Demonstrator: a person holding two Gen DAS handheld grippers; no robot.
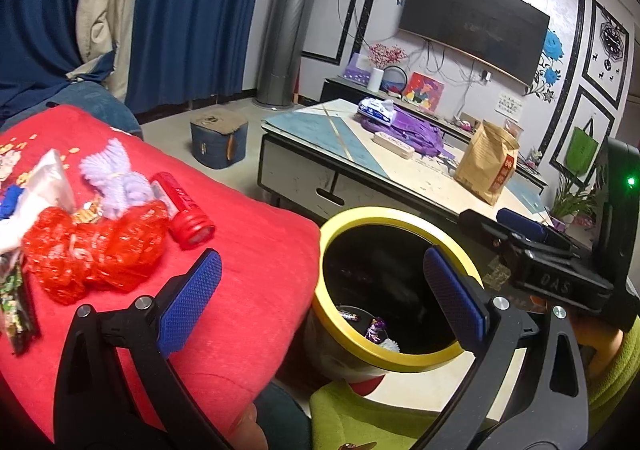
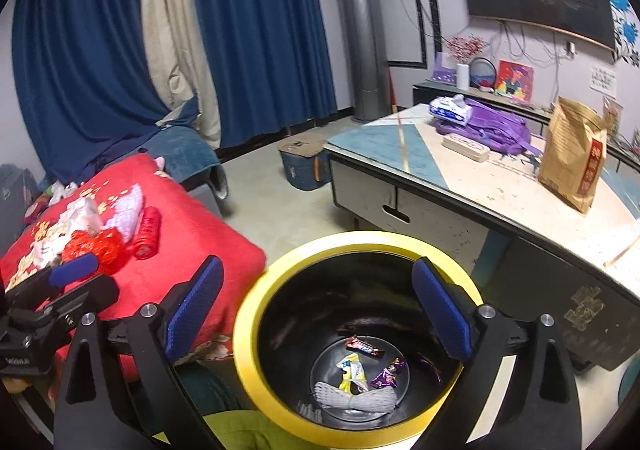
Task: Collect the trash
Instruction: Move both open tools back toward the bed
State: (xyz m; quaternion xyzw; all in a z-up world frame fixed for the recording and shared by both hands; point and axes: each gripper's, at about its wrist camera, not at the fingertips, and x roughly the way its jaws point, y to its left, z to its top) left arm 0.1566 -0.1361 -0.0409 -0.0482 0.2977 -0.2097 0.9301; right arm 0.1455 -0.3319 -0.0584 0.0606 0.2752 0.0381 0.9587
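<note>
Right gripper [image 2: 316, 310]: spread wide, nothing between the pads; hovering over the bin mouth, probably just emptied there.
Left gripper [image 1: 324, 298]: spread, empty; poised between cushion edge and bin, likely for the next pick.
Yellow-rimmed bin [image 2: 256, 290]: beside the red cushion [image 1: 248, 250], close for short drops; wrappers [image 2: 362, 348] and a white bundle on the bottom.
Remaining trash: red crinkled plastic [image 1: 96, 250], red tube [image 1: 184, 210] and purple yarn [image 1: 116, 178] clustered on the cushion.
</note>
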